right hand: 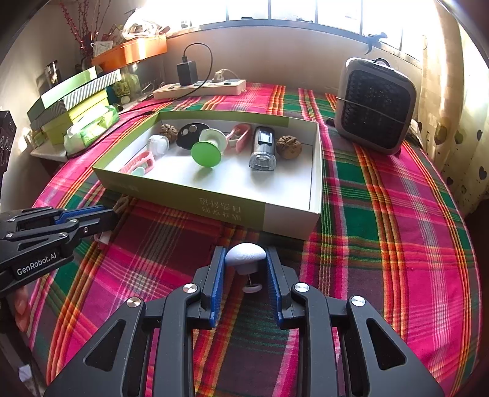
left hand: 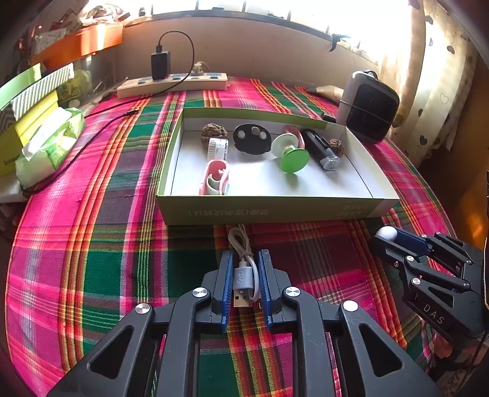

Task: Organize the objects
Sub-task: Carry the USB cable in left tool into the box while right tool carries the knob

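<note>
Plaid tablecloth (left hand: 91,244), beige wall (right hand: 275,55), bright window (right hand: 305,9), heart-patterned curtain (left hand: 440,76), orange shelf (right hand: 131,52)

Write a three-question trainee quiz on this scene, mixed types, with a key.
1. True or false: the left tool is shut on a coiled USB cable.
2. Multiple choice: what does the right tool hold? A) the green suction cup B) a white round-headed knob C) the walnut
3. Fill in: the green-rimmed box sits on a ____ tablecloth.

Key: 1 true; 2 B; 3 plaid. Both tools sit in front of the box's near wall, over the cloth, so neither item is in the box yet. The green suction cup and a walnut already lie inside the box.
</note>
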